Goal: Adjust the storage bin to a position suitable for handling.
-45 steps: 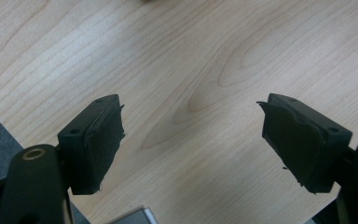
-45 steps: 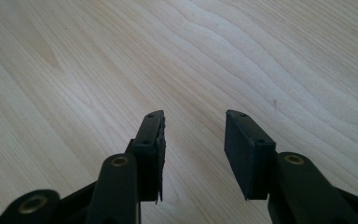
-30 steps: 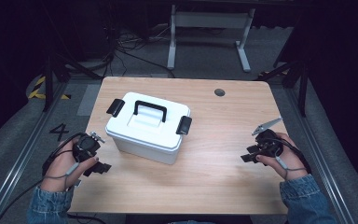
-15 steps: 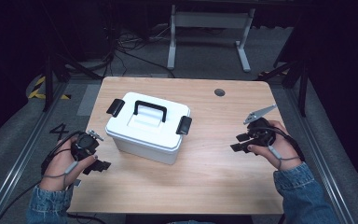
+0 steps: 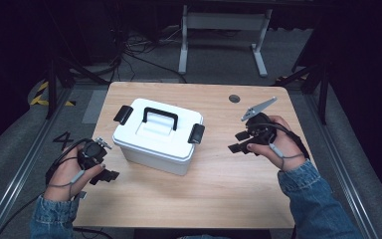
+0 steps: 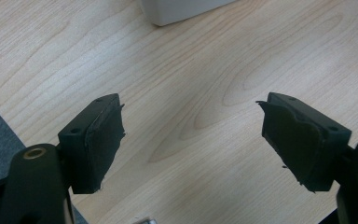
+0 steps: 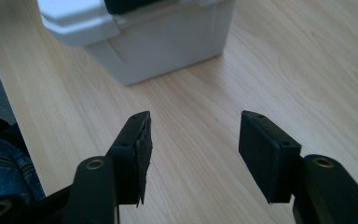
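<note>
Two grippers flank a white lidded box [image 5: 158, 136] that sits a little left of centre in the high view, on a light wooden table [image 5: 229, 189]. Its lid is on, with a black handle [image 5: 160, 116] across the top and a black latch [image 5: 196, 133] at each end. Toward the lower left of that frame the left gripper [image 5: 105, 176] is held in the person's left hand [image 5: 69, 172], low over the table's near-left part and just beside the box without touching it. In the left gripper view its jaws stand wide apart with nothing between them — only bare wood, and a corner of the box at the top edge. At right of centre the right gripper [image 5: 238, 142] sits in the right hand [image 5: 278, 147], pointing toward the box's right end but well apart from it. In the right gripper view its jaws are likewise parted and empty, with the box across the upper left of the frame and a denim sleeve [image 7: 7, 170] at lower left.
</note>
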Available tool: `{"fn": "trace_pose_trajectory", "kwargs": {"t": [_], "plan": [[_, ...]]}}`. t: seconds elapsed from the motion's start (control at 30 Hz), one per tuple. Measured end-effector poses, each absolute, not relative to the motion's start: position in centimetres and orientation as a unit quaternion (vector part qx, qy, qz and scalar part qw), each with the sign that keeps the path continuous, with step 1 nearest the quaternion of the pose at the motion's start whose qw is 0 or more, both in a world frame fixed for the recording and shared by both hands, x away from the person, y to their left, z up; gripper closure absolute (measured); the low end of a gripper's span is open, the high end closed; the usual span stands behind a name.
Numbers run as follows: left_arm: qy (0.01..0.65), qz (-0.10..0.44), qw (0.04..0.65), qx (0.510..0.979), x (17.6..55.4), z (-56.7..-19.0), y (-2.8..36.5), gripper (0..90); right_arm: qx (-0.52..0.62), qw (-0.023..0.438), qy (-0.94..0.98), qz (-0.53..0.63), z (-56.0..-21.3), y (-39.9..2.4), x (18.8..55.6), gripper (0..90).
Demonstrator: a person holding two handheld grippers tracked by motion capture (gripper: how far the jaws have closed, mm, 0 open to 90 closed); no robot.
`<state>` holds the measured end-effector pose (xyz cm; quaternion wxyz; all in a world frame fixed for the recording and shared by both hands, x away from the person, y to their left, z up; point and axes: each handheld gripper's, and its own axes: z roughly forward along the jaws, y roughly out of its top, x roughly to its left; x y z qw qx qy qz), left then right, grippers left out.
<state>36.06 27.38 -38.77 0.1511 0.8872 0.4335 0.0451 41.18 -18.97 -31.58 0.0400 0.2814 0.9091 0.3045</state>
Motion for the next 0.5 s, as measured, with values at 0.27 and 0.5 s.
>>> {"fn": "trace_pose_trajectory", "kwargs": {"t": [0.27, 0.5], "plan": [[0.433, 0.047, 0.154, 0.887, 36.1, -38.7, 27.5, 21.4, 0.259, 0.049, 0.909, 0.322, -29.9, -15.7, 42.3, 45.0], [0.434, 0.049, 0.155, 0.886, 36.3, -38.7, 27.5, 21.2, 0.246, 0.049, 0.908, 0.334, -29.1, -12.4, 43.6, 43.6]]}}
